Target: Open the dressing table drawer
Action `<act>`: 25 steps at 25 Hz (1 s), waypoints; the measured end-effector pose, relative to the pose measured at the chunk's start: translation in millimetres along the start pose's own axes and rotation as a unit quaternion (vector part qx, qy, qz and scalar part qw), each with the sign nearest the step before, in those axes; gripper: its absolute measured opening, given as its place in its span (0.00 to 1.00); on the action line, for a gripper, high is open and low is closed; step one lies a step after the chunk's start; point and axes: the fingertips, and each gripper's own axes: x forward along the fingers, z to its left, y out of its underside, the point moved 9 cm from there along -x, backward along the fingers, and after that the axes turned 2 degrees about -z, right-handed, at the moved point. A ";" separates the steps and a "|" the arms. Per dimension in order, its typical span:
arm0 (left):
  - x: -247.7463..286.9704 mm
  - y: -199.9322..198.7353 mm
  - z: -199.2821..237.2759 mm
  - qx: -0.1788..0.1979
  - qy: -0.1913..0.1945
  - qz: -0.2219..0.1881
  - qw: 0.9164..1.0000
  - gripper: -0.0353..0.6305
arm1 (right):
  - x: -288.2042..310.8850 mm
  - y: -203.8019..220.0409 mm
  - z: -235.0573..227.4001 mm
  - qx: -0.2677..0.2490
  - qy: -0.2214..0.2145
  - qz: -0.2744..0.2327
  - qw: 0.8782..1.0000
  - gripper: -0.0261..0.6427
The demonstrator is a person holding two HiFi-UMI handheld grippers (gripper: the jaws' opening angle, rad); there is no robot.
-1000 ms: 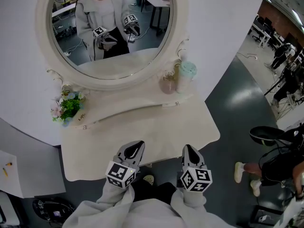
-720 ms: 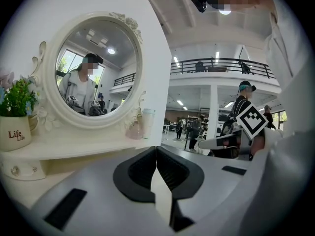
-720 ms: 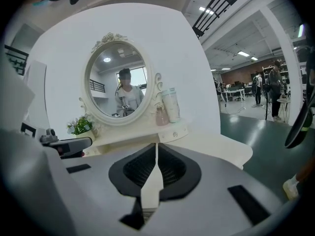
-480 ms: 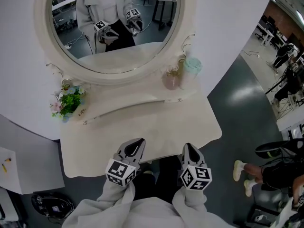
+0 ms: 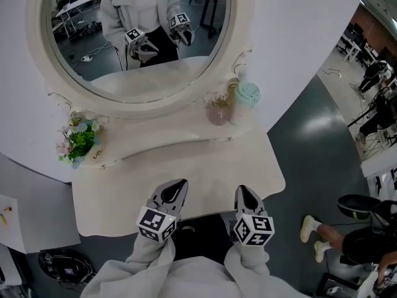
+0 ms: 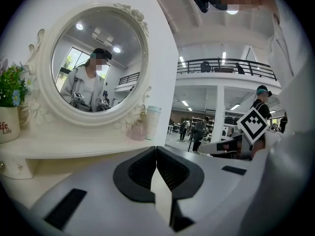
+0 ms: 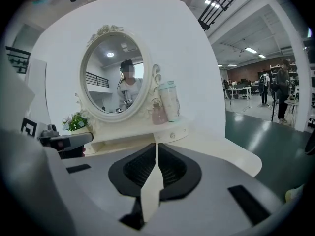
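Fig. My left tongs [image 5: 179, 184] and right tongs [image 5: 243, 191], both pressed together and empty, hover above the counter's [image 5: 118, 197] front edge; the closed drawer [image 5: 231, 139] sits beneath the mirror [image 5: 133, 73], well apart from them.

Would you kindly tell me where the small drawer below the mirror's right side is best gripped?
Probably by its small round knob, the only part standing proud of the smooth front. Come at it level from the dressing table's front edge, jaws astride it.
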 end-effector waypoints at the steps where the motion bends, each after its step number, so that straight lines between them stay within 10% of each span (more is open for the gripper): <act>1: 4.8 -0.7 1.0 -0.001 -0.003 0.000 1.000 0.08 | 5.6 -2.4 -3.1 -0.001 -0.003 0.002 1.000 0.10; 25: 93.5 12.3 28.2 -0.035 -0.071 0.049 0.996 0.08 | 132.1 -28.4 -57.9 -0.031 -0.067 0.078 0.994 0.10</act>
